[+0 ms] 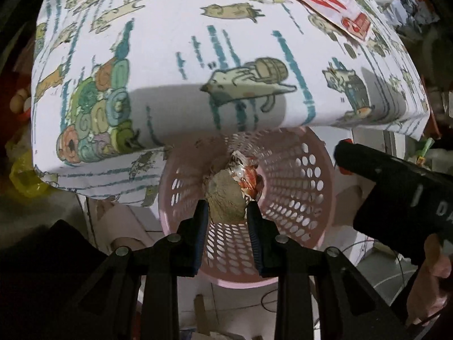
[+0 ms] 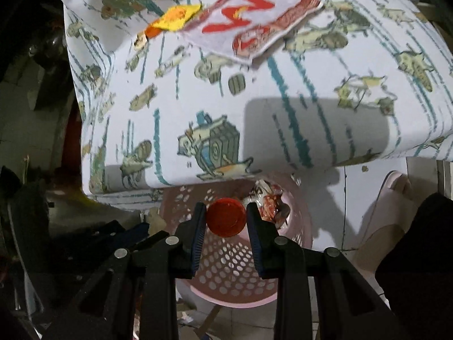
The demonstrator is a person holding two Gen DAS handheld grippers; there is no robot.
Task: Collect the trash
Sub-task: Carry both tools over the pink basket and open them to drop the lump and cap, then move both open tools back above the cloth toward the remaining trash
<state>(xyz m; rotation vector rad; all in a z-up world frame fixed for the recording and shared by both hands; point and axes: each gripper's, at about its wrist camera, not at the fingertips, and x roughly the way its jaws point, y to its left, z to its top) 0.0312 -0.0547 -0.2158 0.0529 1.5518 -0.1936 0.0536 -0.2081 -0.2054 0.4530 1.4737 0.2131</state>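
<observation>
Hovering over a pink perforated basket (image 1: 294, 170) on the floor beside a table, both grippers carry trash ready to drop. A cartoon-print cloth (image 1: 175, 42) covers the table and hangs over the edge, partly above the basket's far rim.

The left gripper (image 1: 226, 212) is clenched on a crumpled grey-brown wad (image 1: 225, 201), held just above the basket mouth. The right gripper (image 2: 226, 216) grips a red bottle cap (image 2: 226, 216) between its fingers, also over the basket.

Judging by this, the step in hand is the drop-off. The next move calls for loosening each grip so the wad and the cap fall inside, clear of the rim and the hanging cloth.

Inside the basket lies a shiny crumpled wrapper (image 2: 271, 201), red and white.

More trash waits on the table: a white paper with red print (image 2: 254, 25) and, just beside it, a yellow scrap (image 2: 178, 15).
</observation>
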